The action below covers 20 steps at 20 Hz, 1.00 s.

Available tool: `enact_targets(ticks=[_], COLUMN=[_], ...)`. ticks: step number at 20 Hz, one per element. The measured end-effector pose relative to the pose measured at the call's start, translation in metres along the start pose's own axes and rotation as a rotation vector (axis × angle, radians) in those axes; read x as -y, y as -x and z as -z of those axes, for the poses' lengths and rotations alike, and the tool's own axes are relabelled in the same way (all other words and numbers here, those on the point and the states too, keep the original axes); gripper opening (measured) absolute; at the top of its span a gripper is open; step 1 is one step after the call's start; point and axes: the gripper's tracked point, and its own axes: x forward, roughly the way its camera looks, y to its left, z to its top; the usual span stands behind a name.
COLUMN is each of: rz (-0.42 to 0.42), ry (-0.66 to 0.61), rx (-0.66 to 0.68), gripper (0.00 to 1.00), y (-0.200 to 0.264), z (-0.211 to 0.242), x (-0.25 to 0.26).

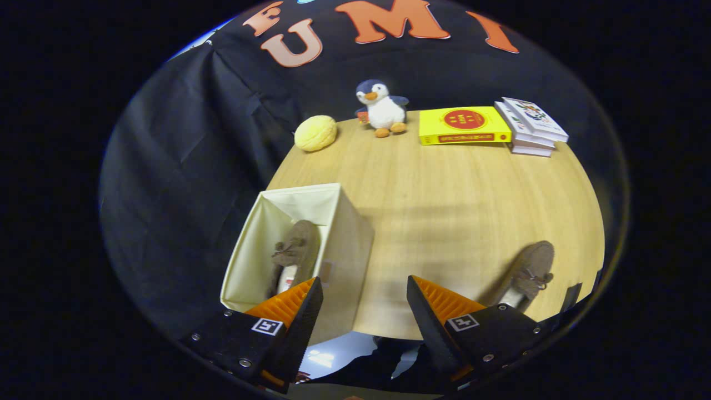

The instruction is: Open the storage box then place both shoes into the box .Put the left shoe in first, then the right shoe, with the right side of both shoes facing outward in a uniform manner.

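**On the wooden table: one shoe boxed, one shoe out**

On the left of the table (444,194), at its near corner, the cream fabric storage box (344,244) stands open at the top. Inside it a brown moccasin-type shoe (297,250) with a small bow rests on its side against the box's right wall, toe pointing away from the fingers. Just in front of the box — the gripper (364,294), its fingers spread wide, nothing between them; the left finger overlaps the box's near edge.

Bare tabletop lies beyond the gap between the fingers. To the right, just past the right finger, the second brown shoe (527,272) lies on the table near its edge, well apart from the box, toe angled away.

Along the far side, against the black cloth wall: a yellow round plush (315,133), a penguin toy (383,108) standing upright, a yellow book (464,125) lying flat, then a small stack of white books (530,128) touching its right end.
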Motion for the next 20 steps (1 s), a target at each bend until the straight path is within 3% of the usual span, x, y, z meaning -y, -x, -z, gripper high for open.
enact_targets(ticks=[4, 7, 12, 20], rz=[0.162, 0.237, 0.328, 0.399], ry=[-0.03, -0.059, -0.086, -0.119], rx=[0.008, -0.012, -0.05, -0.02], gripper=[0.92, 0.92, 0.83, 0.56], y=[0.013, 0.014, 0.0, -0.04], z=[0.023, 0.049, 0.083, 0.094], x=[0.092, 0.137, 0.187, 0.239])
